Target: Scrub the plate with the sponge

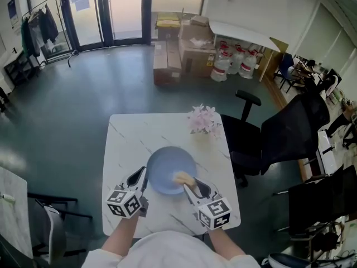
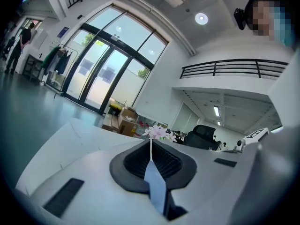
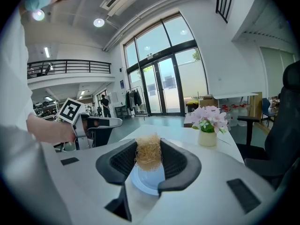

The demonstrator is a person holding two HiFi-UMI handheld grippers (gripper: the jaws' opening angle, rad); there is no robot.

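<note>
Plate (image 1: 167, 169) over marble table (image 1: 128, 133), L gripper (image 1: 143, 173) jaws shut on rim; R gripper (image 1: 188, 185) jaws clamp sponge (image 1: 182, 177); glass doors (image 1: 106, 10) behind.

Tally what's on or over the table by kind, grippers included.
plate: 1
sponge: 1
flower pot: 1
grippers: 2, left gripper and right gripper
Total: 5

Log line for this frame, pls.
left gripper: jaws shut on plate rim | right gripper: jaws shut on sponge, over plate | sponge-plate contact: cannot tell
</note>
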